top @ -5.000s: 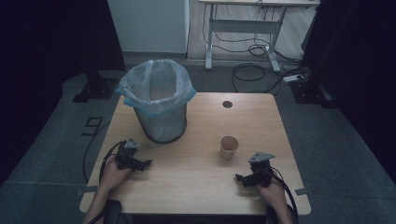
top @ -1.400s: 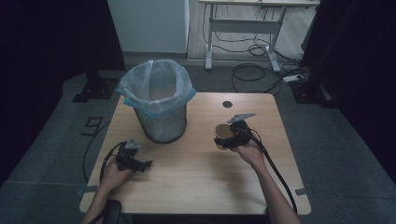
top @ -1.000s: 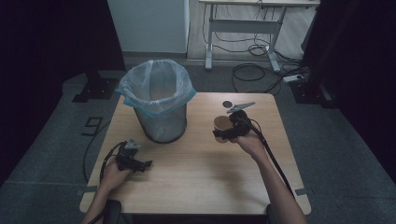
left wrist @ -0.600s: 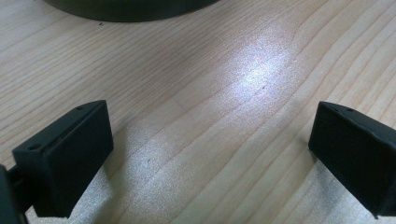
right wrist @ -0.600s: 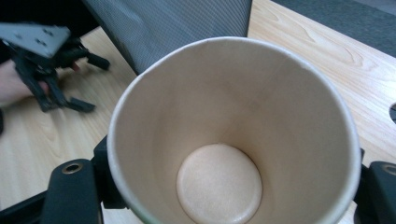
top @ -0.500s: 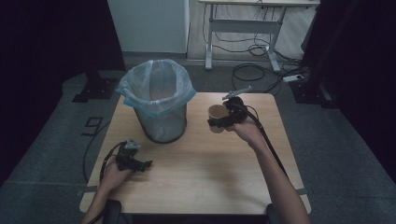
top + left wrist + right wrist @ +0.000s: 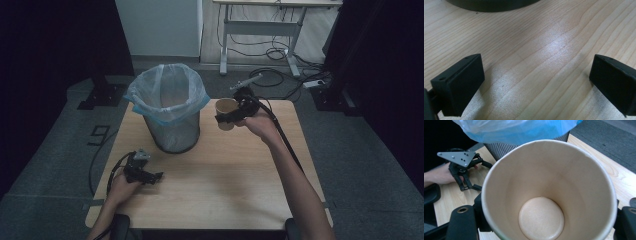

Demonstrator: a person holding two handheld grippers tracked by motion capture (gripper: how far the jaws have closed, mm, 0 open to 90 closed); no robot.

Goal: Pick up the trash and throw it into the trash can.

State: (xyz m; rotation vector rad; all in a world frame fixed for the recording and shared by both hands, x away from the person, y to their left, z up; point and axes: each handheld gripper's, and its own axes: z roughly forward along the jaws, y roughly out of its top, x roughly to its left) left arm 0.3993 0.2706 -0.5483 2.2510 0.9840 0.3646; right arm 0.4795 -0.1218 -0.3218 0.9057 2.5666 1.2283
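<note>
A brown paper cup [image 7: 226,113] hangs in the air above the table, just right of the bin, with my right gripper [image 7: 227,120] shut on it. In the right gripper view the empty cup [image 7: 549,195] is tilted so I look into its mouth, a black jaw on each side. The wire mesh bin [image 7: 170,112] has a pale blue bag [image 7: 516,130] folded over its rim. My left gripper [image 7: 156,177] rests on the table at the front left, open, and between its fingers [image 7: 461,82] lies bare wood.
The wooden table [image 7: 235,180] has bare surface in the middle and at the front. A small round hole sits near the far edge behind my right hand. Cables and a desk frame [image 7: 260,30] lie on the floor beyond the table.
My right gripper has lifted the cup off the table and carried it up and to the left, toward the bin. The left gripper has stayed where it was.
</note>
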